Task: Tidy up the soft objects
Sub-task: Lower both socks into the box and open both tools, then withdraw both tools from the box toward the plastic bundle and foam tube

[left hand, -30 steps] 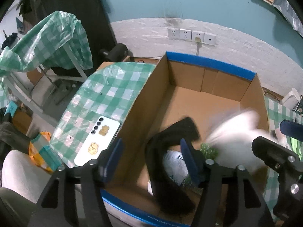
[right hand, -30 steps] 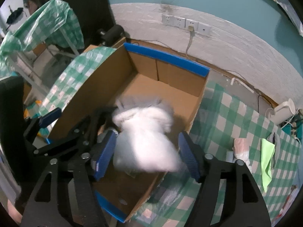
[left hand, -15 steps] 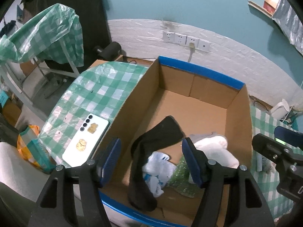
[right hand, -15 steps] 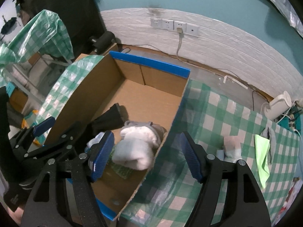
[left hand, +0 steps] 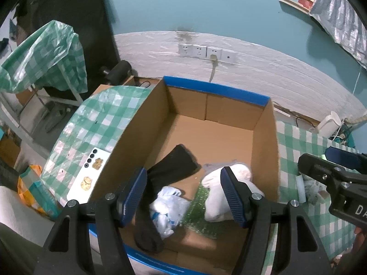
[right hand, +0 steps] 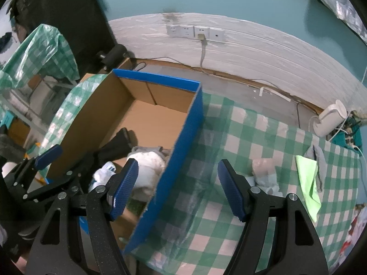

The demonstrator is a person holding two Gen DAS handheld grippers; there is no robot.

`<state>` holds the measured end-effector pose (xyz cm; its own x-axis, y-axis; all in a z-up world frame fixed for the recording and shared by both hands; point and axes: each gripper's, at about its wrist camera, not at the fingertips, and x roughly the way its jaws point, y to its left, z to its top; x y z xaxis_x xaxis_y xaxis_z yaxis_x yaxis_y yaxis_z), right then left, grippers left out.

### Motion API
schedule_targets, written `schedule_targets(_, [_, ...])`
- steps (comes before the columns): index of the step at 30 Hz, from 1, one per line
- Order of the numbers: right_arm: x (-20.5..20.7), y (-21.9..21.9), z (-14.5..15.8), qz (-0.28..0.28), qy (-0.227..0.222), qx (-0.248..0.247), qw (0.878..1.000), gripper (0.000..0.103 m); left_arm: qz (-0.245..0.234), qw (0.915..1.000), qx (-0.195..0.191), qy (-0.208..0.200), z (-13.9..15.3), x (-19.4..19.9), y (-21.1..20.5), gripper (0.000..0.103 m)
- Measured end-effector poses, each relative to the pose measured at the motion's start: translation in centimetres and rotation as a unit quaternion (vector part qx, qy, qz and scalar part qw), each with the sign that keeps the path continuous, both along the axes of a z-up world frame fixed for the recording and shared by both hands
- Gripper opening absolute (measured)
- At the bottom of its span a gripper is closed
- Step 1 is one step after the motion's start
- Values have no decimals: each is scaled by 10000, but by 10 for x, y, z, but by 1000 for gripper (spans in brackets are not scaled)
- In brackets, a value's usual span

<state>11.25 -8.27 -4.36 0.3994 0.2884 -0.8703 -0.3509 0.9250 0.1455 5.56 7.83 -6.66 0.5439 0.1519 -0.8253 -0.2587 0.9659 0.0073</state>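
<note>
On the green-checked tablecloth [right hand: 240, 137] sits a blue-edged cardboard box [left hand: 263, 137], open-topped, holding the soft things: a black sock [left hand: 169, 169] lying lengthwise along the left, a crumpled white-and-blue cloth [left hand: 169, 208] beside it, a green bubbly sheet [left hand: 201, 210], and a white fluffy bundle [left hand: 229, 178] against the right wall. Readable writing is scarce: pale print runs along the box's near blue rim but is too small to read, and the letters "DA" show on the right gripper's body at the left view's edge. A white phone [left hand: 90, 174] with gold stickers lies on the cloth left of the box. Left gripper [left hand: 183, 197] hangs over the near end of the box, jaws well apart, nothing between the pads. Right gripper [right hand: 177, 188] straddles the box's right wall, jaws likewise spread and empty. Against a second ago: the white bundle was then a blur between the right gripper's pads above the box; it now rests inside, and the right gripper has shifted out toward the tablecloth. On the cloth to the right lie a pinkish-white bundle [right hand: 263, 167] and a lime-green cloth [right hand: 307, 181], apart from the box. Wall sockets [right hand: 195, 32] behind
</note>
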Motion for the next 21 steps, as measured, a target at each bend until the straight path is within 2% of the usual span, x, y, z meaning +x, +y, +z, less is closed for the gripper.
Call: schedule_targets(21, [1, -70, -12, -524, 66, -103, 9986, 73, -729, 9973, 96, -32, 4, 7, -74, 68])
